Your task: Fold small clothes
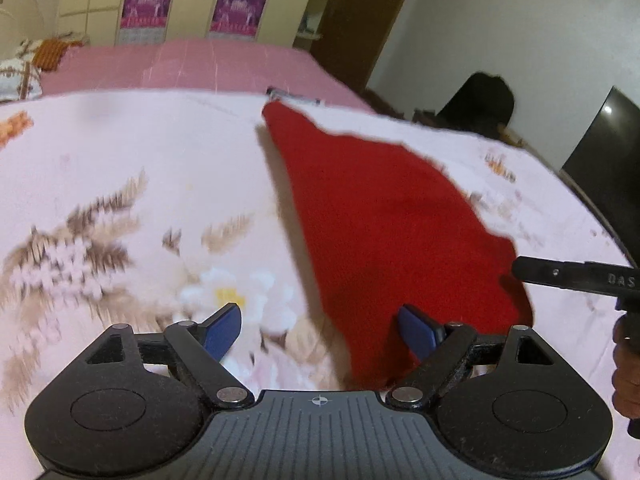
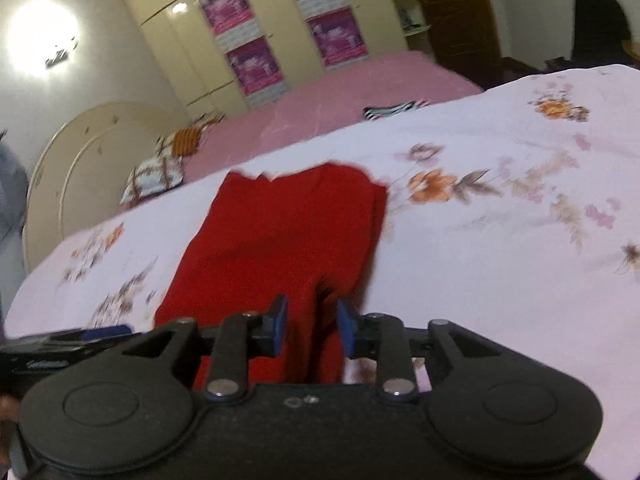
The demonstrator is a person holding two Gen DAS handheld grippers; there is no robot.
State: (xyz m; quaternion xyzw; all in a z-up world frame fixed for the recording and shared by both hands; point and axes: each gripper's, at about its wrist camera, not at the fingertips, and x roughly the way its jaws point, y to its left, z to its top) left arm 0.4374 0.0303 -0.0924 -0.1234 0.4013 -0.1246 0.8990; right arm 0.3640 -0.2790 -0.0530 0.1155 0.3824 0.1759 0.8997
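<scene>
Red garment (image 2: 280, 236) on bed (image 2: 500, 280), long axis running away; right gripper (image 2: 312, 330) jaws part-spread, straddling near fold; left gripper (image 1: 320, 332) jaws spread wide, empty, beside left edge.

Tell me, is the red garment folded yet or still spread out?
Partly folded, it seems: the red garment shows a doubled layer along its right edge on the floral sheet. Motion blur hides how neat the fold is.

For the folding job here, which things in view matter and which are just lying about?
In play:
red garment
floral sheet it lies on
left tool, open
right tool, open, garment between its fingers

Lying about:
striped cloth
pillow
wardrobe
</scene>
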